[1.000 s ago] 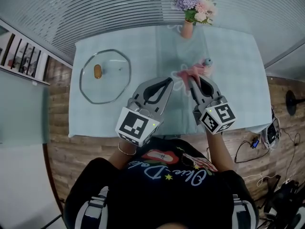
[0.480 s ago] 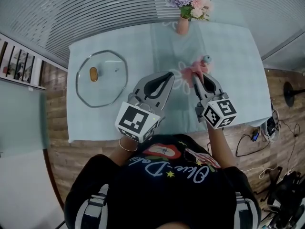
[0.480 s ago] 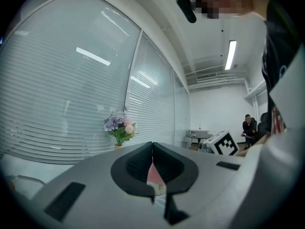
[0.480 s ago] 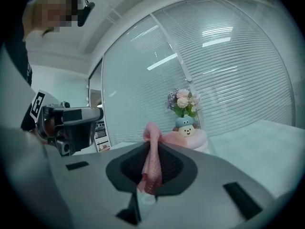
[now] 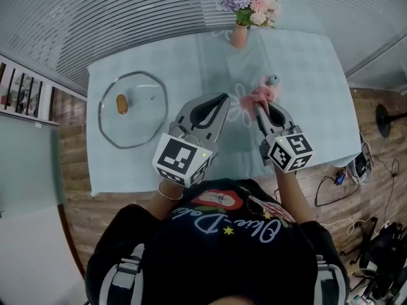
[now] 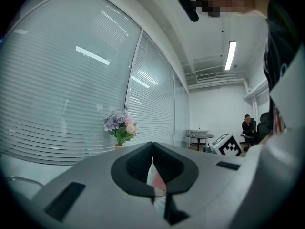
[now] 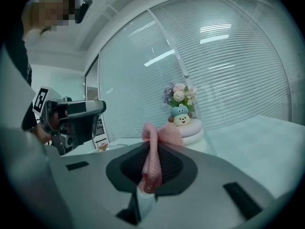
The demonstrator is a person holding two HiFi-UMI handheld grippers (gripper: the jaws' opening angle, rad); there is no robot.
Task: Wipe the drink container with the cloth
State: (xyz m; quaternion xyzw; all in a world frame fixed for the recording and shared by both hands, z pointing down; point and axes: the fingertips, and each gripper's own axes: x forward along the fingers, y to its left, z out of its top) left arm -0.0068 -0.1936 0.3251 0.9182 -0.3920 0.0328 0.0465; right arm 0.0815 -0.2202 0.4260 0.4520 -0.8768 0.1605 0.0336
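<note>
Pink cloth, limp, clamped in our right gripper; left gripper jaws together; we judge the drink container light and tippable, best held low

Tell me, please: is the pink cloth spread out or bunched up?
Bunched up. The right gripper pinches the pink cloth between its jaws as a narrow gathered strip.

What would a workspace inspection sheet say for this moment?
Surface: table, pale covering, no spills seen.
Job's things: container upright at the table's right; pink cloth bunched in front of it.
Clutter: glass lid at left; flowers at the far edge.
Grippers: left gripper shut; right gripper shut on cloth.
Cables: cables on the floor, right.
Surroundings: blinds behind the table; wood floor.
</note>
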